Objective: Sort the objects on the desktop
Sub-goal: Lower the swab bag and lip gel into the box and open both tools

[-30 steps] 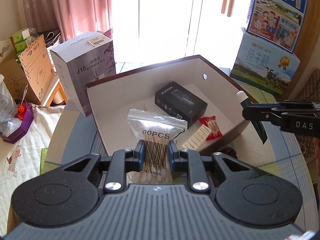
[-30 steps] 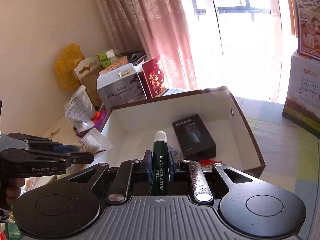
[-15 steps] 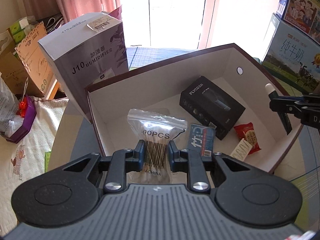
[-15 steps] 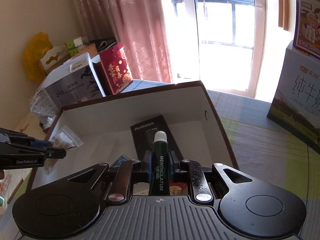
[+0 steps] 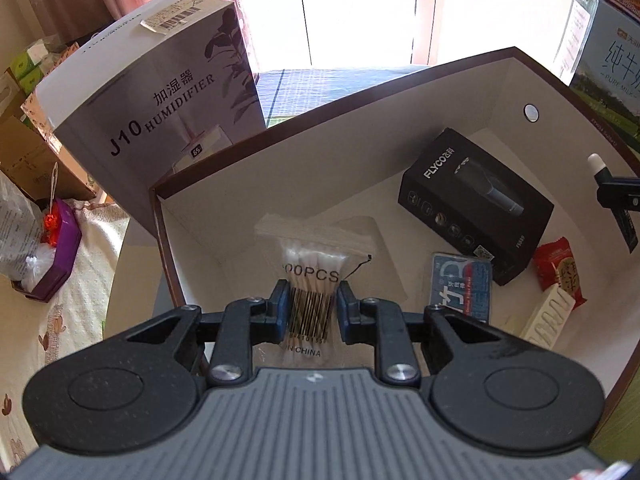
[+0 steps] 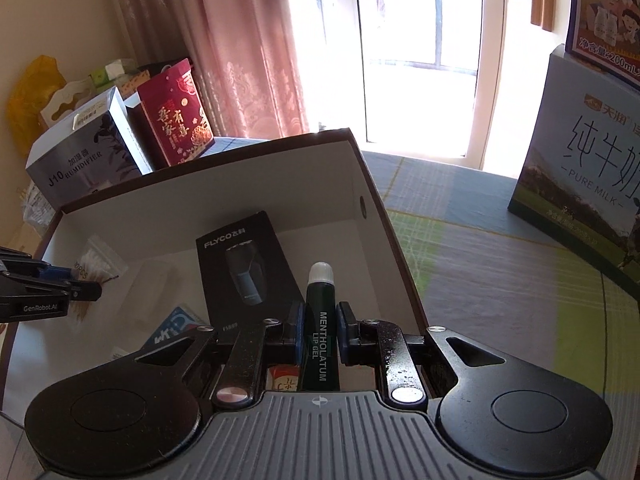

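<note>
Firmly, left gripper (image 5: 310,308) pinches "100PCS" swab bag (image 5: 314,264); right gripper (image 6: 318,330) clamps Mentholatum (lip gel) tube (image 6: 318,320).

In the left wrist view the open box (image 5: 400,92) fills the middle and right of the frame, and the humidifier carton (image 5: 148,92) stands behind its left wall at upper left. Inside, the cotton swab bag (image 5: 316,256) sits at centre, the shaver box (image 5: 476,204) lies to its right toward the far wall, the card pack (image 5: 460,280) is just below that, and the snack packet (image 5: 558,268) is at far right. The milk carton (image 5: 608,68) stands outside at upper right.
</note>
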Demonstrator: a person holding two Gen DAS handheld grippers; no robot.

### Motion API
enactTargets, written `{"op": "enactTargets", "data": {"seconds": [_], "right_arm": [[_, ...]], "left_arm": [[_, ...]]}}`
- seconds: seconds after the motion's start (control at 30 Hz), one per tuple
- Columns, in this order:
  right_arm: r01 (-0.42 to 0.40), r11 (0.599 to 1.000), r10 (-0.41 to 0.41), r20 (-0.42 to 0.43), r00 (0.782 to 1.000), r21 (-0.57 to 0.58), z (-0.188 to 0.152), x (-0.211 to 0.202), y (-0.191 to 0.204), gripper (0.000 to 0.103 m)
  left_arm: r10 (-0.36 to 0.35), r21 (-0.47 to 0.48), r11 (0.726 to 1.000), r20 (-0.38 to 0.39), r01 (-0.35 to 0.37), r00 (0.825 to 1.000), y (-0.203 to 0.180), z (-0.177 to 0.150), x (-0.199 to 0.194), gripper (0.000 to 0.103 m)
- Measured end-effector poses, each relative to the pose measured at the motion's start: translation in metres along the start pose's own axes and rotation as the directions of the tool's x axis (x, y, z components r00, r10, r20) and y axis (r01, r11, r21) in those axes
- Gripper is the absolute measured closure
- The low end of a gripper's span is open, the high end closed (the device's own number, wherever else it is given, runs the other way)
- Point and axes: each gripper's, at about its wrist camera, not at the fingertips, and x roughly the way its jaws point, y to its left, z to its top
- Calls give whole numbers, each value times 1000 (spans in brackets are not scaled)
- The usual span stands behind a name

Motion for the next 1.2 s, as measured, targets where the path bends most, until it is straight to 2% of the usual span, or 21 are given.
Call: {"op": "enactTargets", "data": {"seconds": [0.17, 0.3, 0.4, 0.87, 1.07, 1.1, 1.17, 1.2], "right_arm": [[7, 1000, -7, -5, 1000, -3, 0, 3, -3, 89], [16, 1000, -16, -5, 1000, -13, 0, 4, -5, 89], [17, 1000, -17, -5, 1000, -16, 0, 4, -5, 89], [48, 995, -49, -7, 999, -93, -2, 9, 7, 89], [37, 994, -35, 14, 999, -105, -2, 2, 8, 89], [28, 994, -27, 16, 1000, -101, -3, -1, 8, 87], [12, 995, -10, 23, 1000, -97, -4, -8, 9, 74], [10, 995, -7, 35, 999, -97, -6, -12, 10, 61]], "left_arm": [[10, 16, 1000, -5, -10, 1000, -4, 2, 7, 79], [-3, 22, 1000, 3, 3, 1000, -7, 2, 5, 67], [16, 30, 999, 19, -17, 1000, -9, 3, 1, 58], [-8, 7, 1000, 47, 7, 999, -7, 1, -12, 51], [-10, -21, 1000, 51, 11, 999, -4, -2, -19, 35], [-8, -24, 1000, 55, 10, 998, -3, -2, -21, 33], [-10, -28, 1000, 66, 12, 998, -3, -4, -27, 28], [-12, -29, 999, 72, 14, 997, -3, -6, -31, 25]]}}
